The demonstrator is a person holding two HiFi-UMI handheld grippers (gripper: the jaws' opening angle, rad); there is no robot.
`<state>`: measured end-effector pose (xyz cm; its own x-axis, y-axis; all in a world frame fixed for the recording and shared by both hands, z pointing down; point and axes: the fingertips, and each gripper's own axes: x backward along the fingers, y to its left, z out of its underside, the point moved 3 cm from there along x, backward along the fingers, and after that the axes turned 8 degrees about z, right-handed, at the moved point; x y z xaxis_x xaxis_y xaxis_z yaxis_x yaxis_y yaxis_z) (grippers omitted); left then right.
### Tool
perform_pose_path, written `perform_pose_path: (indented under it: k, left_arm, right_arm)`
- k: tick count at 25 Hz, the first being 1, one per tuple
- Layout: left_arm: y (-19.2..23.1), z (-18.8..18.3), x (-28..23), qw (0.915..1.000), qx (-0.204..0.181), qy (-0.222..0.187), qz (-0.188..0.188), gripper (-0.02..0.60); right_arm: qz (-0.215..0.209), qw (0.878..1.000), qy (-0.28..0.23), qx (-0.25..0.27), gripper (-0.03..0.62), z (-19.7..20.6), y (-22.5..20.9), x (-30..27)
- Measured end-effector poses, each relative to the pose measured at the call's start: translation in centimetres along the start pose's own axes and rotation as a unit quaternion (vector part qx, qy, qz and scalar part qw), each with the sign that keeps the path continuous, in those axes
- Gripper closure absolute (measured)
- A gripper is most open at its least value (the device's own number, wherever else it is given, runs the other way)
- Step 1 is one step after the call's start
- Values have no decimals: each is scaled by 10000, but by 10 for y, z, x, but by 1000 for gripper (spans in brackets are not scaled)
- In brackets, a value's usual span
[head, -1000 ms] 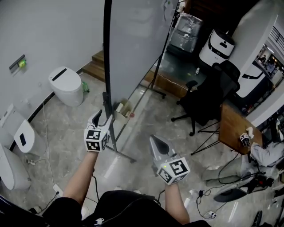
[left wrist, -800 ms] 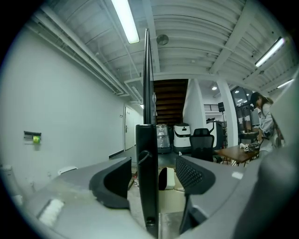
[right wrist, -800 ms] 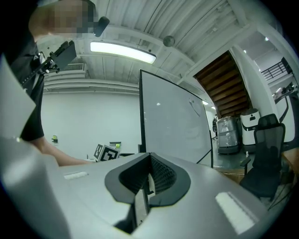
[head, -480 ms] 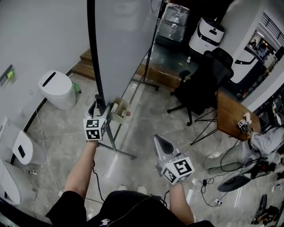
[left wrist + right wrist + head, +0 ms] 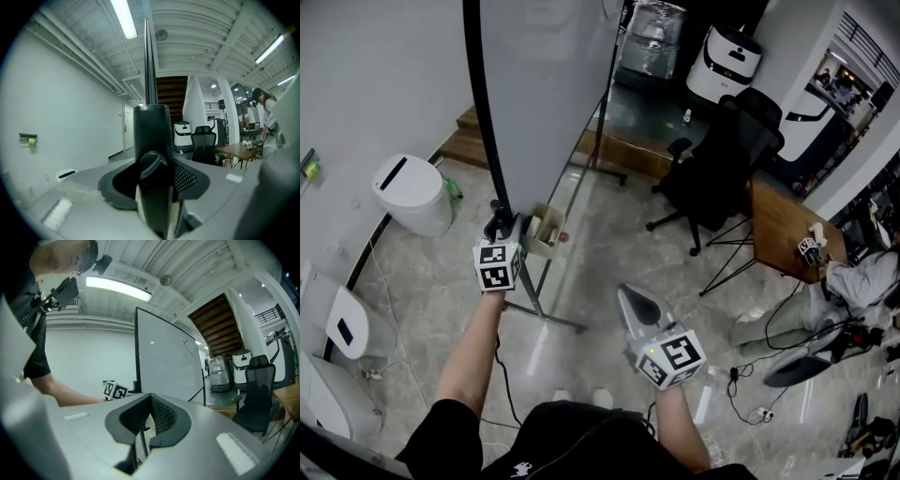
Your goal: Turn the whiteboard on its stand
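The whiteboard (image 5: pixel 548 84) stands upright on its wheeled stand, seen nearly edge-on. Its black side post (image 5: pixel 483 112) runs down to a clamp with a knob (image 5: pixel 151 165). My left gripper (image 5: pixel 500 227) is at that clamp, and its jaws are closing on the post (image 5: pixel 151 126), which fills the gap between the pads. My right gripper (image 5: pixel 630 298) hangs free over the floor to the right, shut on nothing. In the right gripper view the whiteboard (image 5: pixel 164 366) rises ahead beyond the right gripper (image 5: pixel 143 427).
A small tray of markers (image 5: pixel 542 230) hangs beside the post. The stand's foot bar (image 5: pixel 548 314) lies on the floor below. A white bin (image 5: pixel 411 194) sits left; a black office chair (image 5: pixel 717 164), a wooden table (image 5: pixel 783 234) and floor cables (image 5: pixel 750 394) are right.
My left gripper has moved forward from beside the post onto it, and the post now sits between its jaws. The right gripper has barely moved.
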<state>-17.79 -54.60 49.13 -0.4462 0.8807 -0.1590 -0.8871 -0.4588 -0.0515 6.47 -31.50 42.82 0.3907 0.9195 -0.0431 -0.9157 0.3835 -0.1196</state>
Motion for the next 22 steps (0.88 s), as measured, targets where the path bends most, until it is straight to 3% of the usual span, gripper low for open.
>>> perform_pose_path:
  k: [22]
  left_arm:
    - [-11,4,32,9995,282,110,92,394]
  right_arm:
    - [60,10000,-60,39,585,-3,3,33]
